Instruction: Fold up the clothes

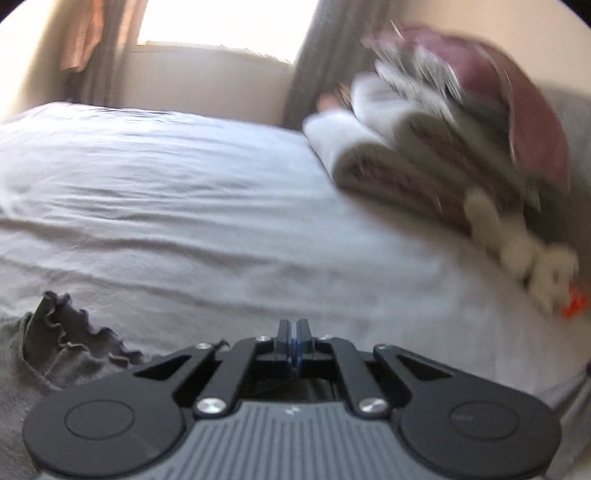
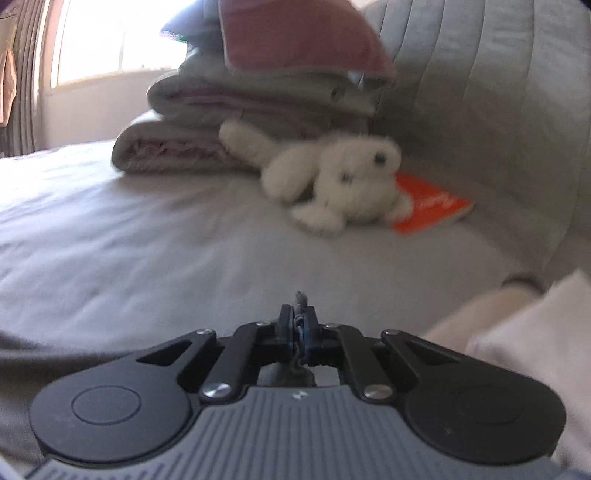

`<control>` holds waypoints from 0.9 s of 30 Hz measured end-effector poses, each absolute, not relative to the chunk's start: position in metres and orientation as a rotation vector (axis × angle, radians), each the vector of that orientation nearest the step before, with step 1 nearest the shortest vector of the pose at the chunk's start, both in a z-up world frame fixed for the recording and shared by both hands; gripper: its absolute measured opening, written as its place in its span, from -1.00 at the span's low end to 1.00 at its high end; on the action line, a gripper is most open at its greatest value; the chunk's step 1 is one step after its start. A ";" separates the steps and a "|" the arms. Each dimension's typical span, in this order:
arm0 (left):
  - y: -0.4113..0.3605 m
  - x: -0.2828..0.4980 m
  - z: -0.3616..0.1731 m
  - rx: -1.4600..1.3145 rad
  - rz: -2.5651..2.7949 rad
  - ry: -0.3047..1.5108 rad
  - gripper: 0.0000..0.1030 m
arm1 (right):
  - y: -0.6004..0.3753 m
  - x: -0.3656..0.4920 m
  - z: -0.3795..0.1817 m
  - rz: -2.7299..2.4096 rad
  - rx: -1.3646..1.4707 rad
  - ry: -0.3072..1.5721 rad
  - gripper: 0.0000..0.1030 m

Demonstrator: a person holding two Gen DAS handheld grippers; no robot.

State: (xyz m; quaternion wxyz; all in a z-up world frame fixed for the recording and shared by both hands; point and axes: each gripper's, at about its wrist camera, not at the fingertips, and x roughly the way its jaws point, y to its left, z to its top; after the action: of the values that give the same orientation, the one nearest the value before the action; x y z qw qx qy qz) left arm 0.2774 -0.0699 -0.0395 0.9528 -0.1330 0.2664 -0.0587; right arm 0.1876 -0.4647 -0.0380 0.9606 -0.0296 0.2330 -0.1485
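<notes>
A grey garment with a ruffled edge [image 1: 70, 347] lies at the lower left of the left wrist view, on the pale bed sheet [image 1: 166, 206]. My left gripper [image 1: 293, 332] has its jaws together just right of that ruffled edge, with no cloth visible between the tips. In the right wrist view my right gripper [image 2: 297, 325] is shut on a small pinch of grey fabric [image 2: 300, 299] that sticks up between the pads; more grey cloth [image 2: 74, 350] spreads at the lower left. Both views are motion-blurred.
A stack of folded blankets and pillows [image 2: 229, 107] stands at the head of the bed, also in the left wrist view [image 1: 424, 155]. A white plush toy [image 2: 332, 181] and an orange book [image 2: 428, 206] lie beside it. A padded grey headboard [image 2: 480, 74] is behind. A window [image 1: 221, 22] is beyond.
</notes>
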 end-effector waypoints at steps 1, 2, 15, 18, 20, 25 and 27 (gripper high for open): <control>-0.067 0.277 -0.041 -0.285 -0.116 0.529 -0.96 | -0.463 0.191 -0.037 -0.312 -0.090 0.458 -0.89; -0.064 0.277 -0.043 -0.299 -0.113 0.518 -0.96 | -0.460 0.195 -0.036 -0.322 -0.121 0.443 -0.89; -0.058 0.296 -0.073 -0.442 -0.098 0.590 -0.99 | -0.461 0.221 -0.072 -0.361 -0.185 0.588 -0.17; -0.052 0.293 -0.071 -0.469 -0.107 0.586 -0.95 | -0.469 0.203 -0.059 -0.323 -0.089 0.590 -0.05; -0.052 0.287 -0.062 -0.463 -0.138 0.592 -0.92 | -0.475 0.186 -0.051 -0.271 -0.016 0.594 -0.05; -0.081 0.266 -0.028 -0.323 -0.400 0.566 -0.51 | -0.476 0.171 -0.047 -0.155 0.082 0.658 -0.05; -0.101 0.251 -0.018 -0.225 -0.533 0.531 -0.26 | -0.475 0.174 -0.050 -0.156 0.110 0.692 -0.05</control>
State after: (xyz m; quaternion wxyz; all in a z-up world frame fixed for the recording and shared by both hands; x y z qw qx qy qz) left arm 0.2512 -0.1008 -0.0183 0.9239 -0.1095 0.2586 -0.2598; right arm 0.1737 -0.4755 -0.0498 0.9363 0.0537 0.3387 -0.0762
